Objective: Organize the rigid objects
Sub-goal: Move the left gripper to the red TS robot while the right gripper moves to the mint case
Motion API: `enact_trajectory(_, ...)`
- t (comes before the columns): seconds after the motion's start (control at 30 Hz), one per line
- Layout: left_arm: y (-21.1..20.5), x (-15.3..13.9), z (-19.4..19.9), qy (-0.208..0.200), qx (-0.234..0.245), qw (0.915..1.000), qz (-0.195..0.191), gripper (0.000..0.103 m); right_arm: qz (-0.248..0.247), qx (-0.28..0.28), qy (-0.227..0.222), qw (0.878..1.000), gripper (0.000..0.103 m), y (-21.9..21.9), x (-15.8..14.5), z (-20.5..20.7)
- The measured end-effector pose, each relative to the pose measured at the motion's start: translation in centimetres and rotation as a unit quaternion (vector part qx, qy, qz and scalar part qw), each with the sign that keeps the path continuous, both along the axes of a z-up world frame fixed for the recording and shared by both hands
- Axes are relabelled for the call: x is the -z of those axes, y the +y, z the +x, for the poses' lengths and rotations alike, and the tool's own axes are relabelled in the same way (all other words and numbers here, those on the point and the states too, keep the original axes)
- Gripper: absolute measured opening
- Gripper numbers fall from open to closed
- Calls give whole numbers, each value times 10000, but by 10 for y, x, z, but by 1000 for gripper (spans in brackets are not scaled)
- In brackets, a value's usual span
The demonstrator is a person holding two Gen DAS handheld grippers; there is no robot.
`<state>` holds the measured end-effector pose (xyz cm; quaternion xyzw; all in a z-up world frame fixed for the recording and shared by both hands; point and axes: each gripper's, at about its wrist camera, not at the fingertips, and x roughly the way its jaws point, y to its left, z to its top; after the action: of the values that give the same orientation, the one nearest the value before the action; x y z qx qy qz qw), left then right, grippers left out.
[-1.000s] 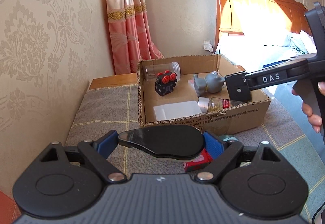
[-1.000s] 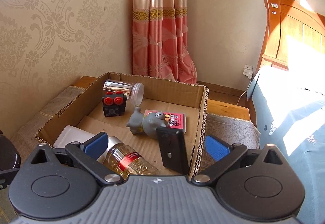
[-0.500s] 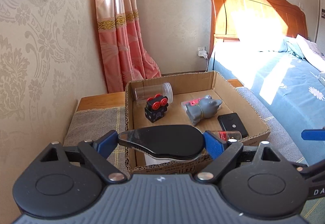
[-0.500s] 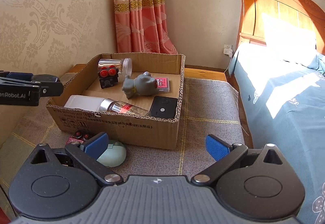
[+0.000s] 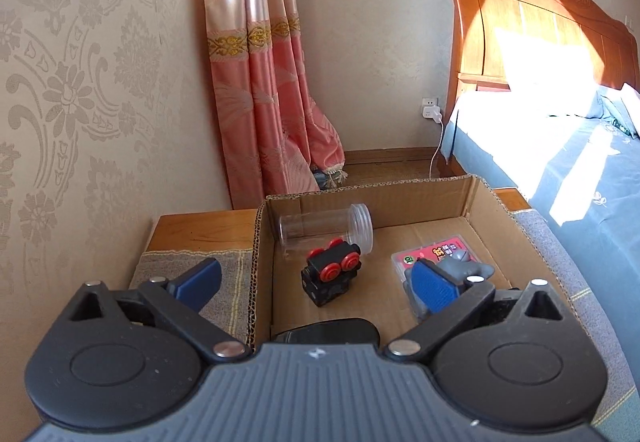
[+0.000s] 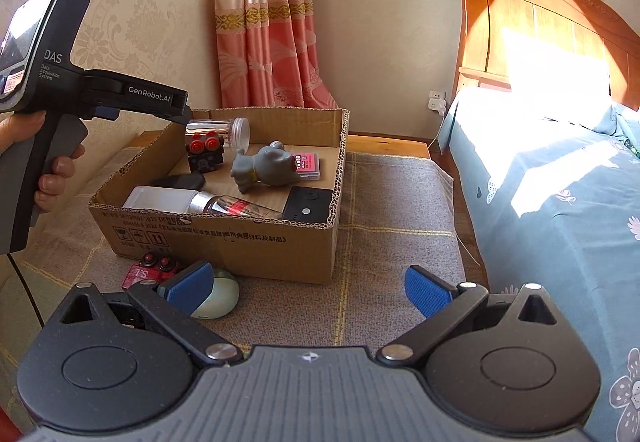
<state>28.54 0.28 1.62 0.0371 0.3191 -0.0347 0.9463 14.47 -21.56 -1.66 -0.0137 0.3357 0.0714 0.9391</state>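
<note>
My left gripper hangs over the near left corner of the cardboard box, its jaws opening, with nothing pressed between the pads. A black oval object lies in the box right under it. In the right wrist view the left gripper reaches over the box from the left. My right gripper stands open and empty over the cloth in front of the box. A red toy car and a pale green round thing lie outside the box, by the right gripper's left pad.
The box holds a clear jar, a black toy with red wheels, a grey figurine, a pink card pack, a white container, a bottle and a flat black device. A bed stands right, a wall left.
The left gripper carried the black oval object forward over the box, then opened, and the object now lies in the box. The right gripper drew back, leaving the flat black device inside.
</note>
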Motion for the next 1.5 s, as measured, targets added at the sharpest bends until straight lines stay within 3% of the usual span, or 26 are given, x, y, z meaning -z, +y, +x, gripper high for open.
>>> enact_trajectory(0.47,21,3,-73,183,-81,9998,51,102,-25,89,92,9999,103,7,11,1)
enact_trajectory(0.73,42,19,-118,323,-559,9977,-182,102,90,178,221,9996,103,10,22,-1)
enact_trajectory(0.83,47,32,-127,392,-718,9966,-97,102,145,19,280,9995,103,17,29,1)
enact_trajectory(0.97,50,44,-134,499,-691,9964,8,102,100,-169,466,9987,103,33,46,9)
enact_trajectory(1.2,57,58,-141,680,-576,9959,-157,102,-310,-431,695,9962,103,69,77,24)
enact_trajectory(1.5,69,65,-140,769,-579,9949,-284,102,-388,-404,736,9957,103,82,93,37)
